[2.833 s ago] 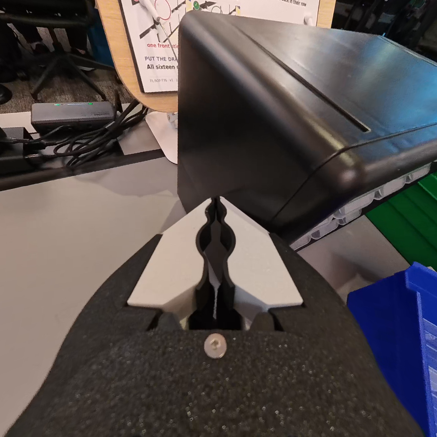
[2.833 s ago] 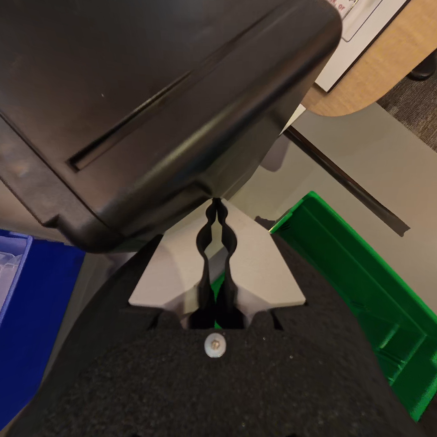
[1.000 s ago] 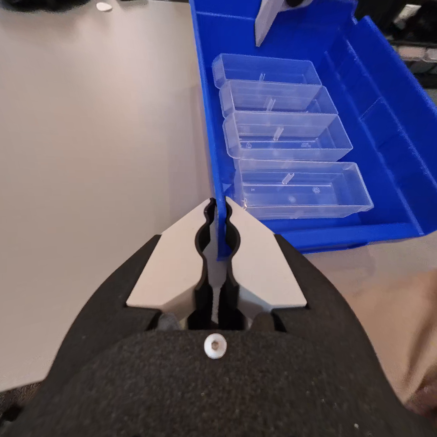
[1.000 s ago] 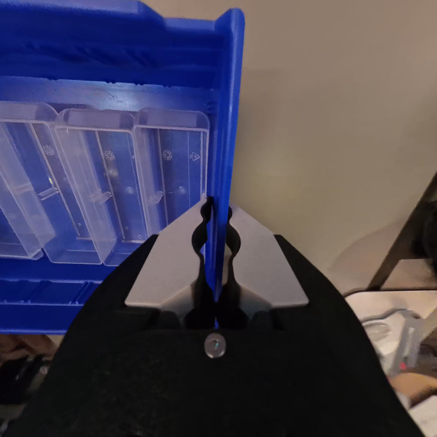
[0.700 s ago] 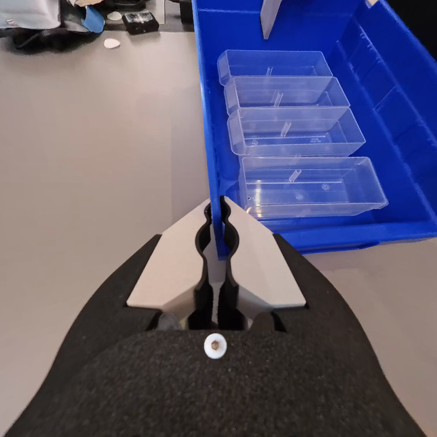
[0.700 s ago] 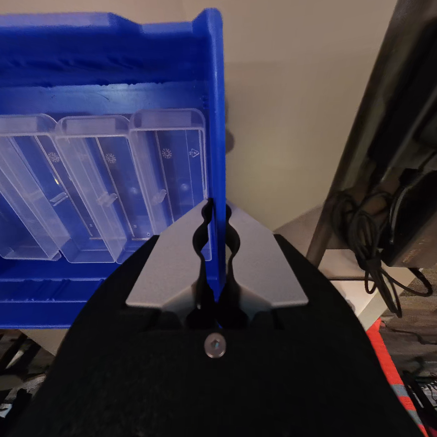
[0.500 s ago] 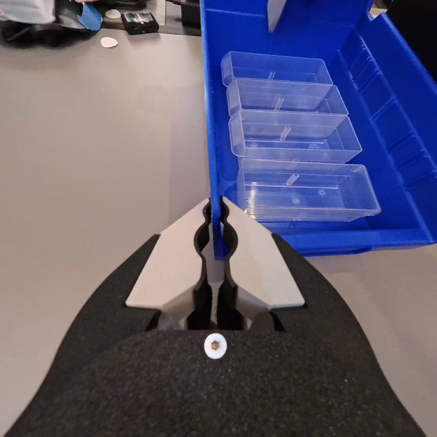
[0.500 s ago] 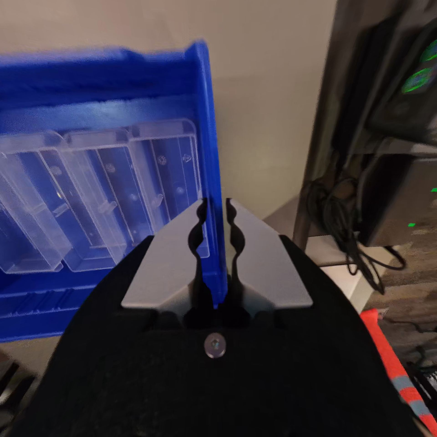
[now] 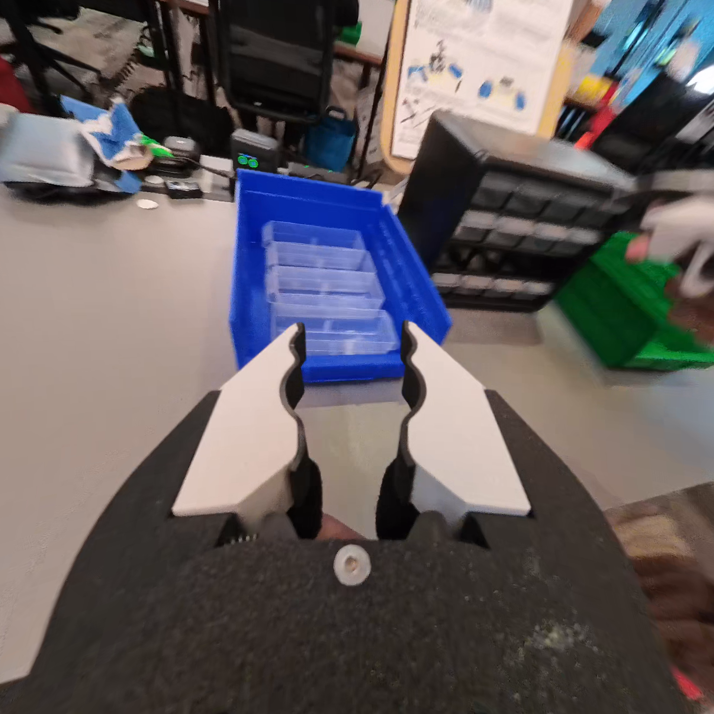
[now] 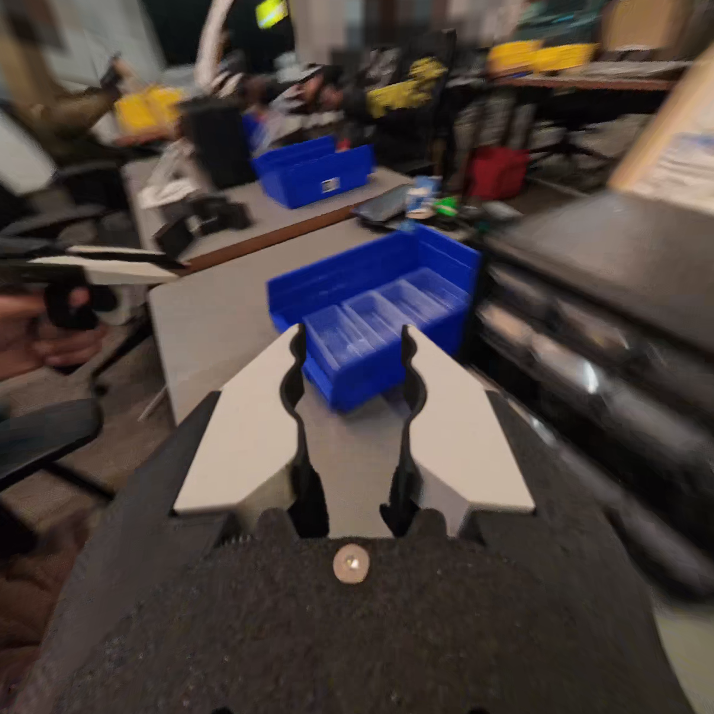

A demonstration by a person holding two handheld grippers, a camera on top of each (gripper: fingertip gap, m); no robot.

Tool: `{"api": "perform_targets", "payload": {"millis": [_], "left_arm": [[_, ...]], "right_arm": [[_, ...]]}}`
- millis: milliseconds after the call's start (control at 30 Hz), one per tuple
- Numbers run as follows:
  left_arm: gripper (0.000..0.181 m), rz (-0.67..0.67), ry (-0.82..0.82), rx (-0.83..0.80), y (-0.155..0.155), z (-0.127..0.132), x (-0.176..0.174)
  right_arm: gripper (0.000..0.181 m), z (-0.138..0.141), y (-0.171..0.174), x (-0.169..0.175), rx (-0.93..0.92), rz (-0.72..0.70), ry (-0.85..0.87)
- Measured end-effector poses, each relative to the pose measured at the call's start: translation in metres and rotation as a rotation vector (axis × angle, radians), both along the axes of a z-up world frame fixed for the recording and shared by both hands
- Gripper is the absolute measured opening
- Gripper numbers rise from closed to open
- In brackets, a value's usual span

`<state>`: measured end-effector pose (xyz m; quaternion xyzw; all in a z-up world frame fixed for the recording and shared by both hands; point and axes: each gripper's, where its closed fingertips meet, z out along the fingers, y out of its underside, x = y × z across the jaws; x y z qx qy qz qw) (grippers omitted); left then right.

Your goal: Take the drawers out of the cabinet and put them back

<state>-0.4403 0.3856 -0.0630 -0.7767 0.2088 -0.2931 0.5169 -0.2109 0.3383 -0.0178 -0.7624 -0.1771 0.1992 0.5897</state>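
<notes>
The clear plastic drawers (image 9: 328,286) lie side by side in a row inside a blue bin (image 9: 247,278) that sits on the grey worktop (image 9: 108,309), and the black cabinet (image 9: 514,216) stands just beside the bin at its 3 o'clock in the left wrist view, with several of its slots looking dark; motion blur hides which still hold drawers. A green bin (image 9: 626,309) sits at the cabinet's 3 o'clock, and an instruction board (image 9: 475,65) stands behind the cabinet toward 12 o'clock. The left gripper (image 9: 351,340) hangs above the worktop, pointed at the near end of the blue bin, apart from it; its jaws are spread wide and grasp nothing. In the right wrist view the right gripper (image 10: 351,340) also hangs over the worktop, aimed at the bin's corner from the cabinet side, its jaws likewise released wide and empty, touching nothing. At that view's 9 o'clock the left gripper shows side-on, level, gripped by a hand (image 10: 34,328). The right wrist picture is heavily blurred, so fine detail of the cabinet front at 3 o'clock cannot be told.
</notes>
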Motion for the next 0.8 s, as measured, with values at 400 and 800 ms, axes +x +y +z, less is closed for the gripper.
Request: {"api": "perform_targets", "payload": {"millis": [400, 800], "left_arm": [[0.041, 0.046, 0.100, -0.137, 0.004, -0.104, 0.052], [0.041, 0.083, 0.188, -0.167, 0.021, -0.123, 0.055]], "right_arm": [[0.055, -0.138, -0.172, 0.250, -0.130, -0.879, 0.032], [0.053, -0.154, -0.166, 0.246, -0.164, -0.828, -0.020]]}}
